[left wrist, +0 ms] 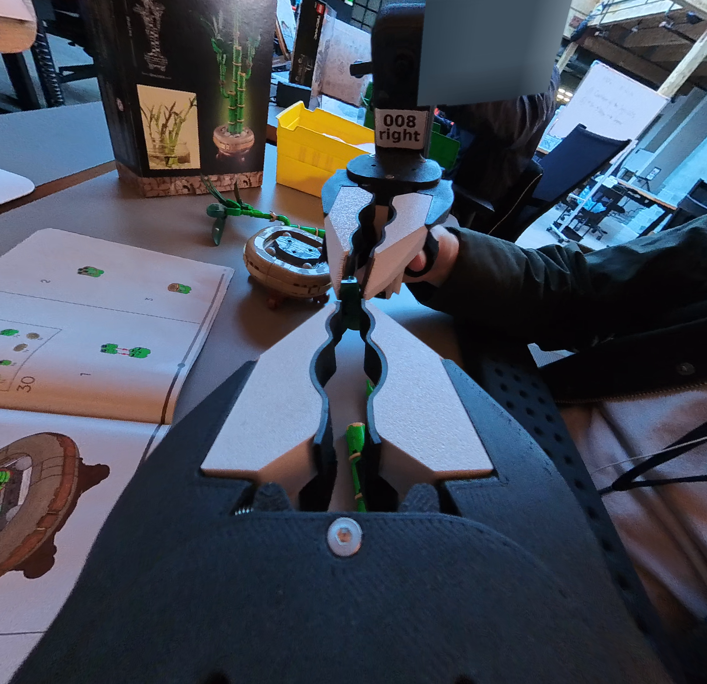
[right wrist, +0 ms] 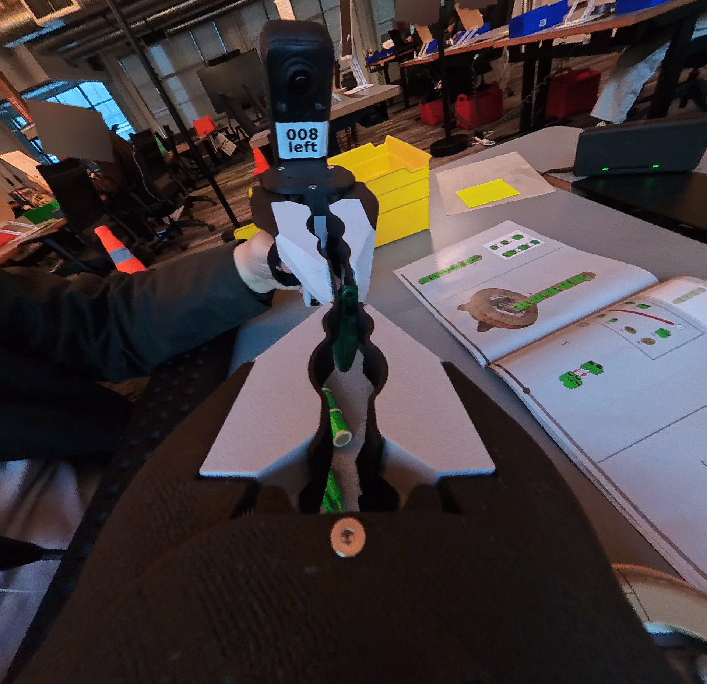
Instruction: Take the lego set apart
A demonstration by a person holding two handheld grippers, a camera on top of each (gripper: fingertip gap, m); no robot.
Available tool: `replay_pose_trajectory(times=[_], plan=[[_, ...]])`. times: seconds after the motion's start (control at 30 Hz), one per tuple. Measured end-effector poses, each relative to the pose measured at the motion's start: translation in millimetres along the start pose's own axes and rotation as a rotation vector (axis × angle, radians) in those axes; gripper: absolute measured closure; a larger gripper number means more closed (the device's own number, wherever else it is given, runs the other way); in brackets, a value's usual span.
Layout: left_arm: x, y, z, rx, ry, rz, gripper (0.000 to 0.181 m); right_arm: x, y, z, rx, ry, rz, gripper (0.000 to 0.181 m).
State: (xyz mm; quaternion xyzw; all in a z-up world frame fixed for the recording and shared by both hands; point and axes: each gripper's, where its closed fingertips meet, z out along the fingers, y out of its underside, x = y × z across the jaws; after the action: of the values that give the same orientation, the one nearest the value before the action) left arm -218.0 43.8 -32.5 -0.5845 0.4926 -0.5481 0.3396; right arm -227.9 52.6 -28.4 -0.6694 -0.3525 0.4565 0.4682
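Observation:
A dark green lego leaf piece (left wrist: 349, 315) hangs in the air between my two grippers, which meet tip to tip. My left gripper (left wrist: 349, 304) is shut on one end of it. My right gripper (left wrist: 354, 283) is shut on the other end. In the right wrist view the leaf (right wrist: 345, 344) lies between the right gripper's (right wrist: 346, 312) fingers, with the left gripper (right wrist: 338, 289) opposite. A bright green bamboo stalk (left wrist: 355, 459) lies on the table below and also shows in the right wrist view (right wrist: 336, 424). The tan round pot base (left wrist: 287, 262) stands behind.
Another stalk with leaves (left wrist: 237, 210) lies by the set's dark box (left wrist: 183, 80). A yellow bin (left wrist: 317, 145) stands at the back and also shows in the right wrist view (right wrist: 398, 191). An open instruction booklet (left wrist: 95, 321) lies on the grey table (left wrist: 114, 210). The grippers are tip to tip, or close to it.

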Motion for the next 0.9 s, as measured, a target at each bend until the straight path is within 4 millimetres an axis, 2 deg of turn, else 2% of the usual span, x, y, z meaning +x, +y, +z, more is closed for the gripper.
replay_pose_trajectory(times=[0.23,0.4,0.57,0.83,0.87,0.9], plan=[[7,1,-2,-0.017,0.03,0.035,0.175,-8,2,0,0.001,-0.071,0.018,0.174],[2,3,0,-0.034,0.001,0.041,0.176,-2,5,-1,-0.039,-0.029,0.006,0.175],[2,3,-4,-0.028,0.047,0.008,0.176,-4,4,1,-0.042,-0.009,-0.015,0.175],[6,1,-2,-0.043,0.038,0.057,0.176,-8,5,-5,-0.077,-0.016,-0.044,0.175],[4,0,-5,-0.042,0.018,0.059,0.176,-5,5,-7,-0.084,0.005,-0.046,0.175],[-3,-8,-17,0.005,-0.023,0.053,0.176,7,5,-17,-0.088,0.068,-0.067,0.175]])
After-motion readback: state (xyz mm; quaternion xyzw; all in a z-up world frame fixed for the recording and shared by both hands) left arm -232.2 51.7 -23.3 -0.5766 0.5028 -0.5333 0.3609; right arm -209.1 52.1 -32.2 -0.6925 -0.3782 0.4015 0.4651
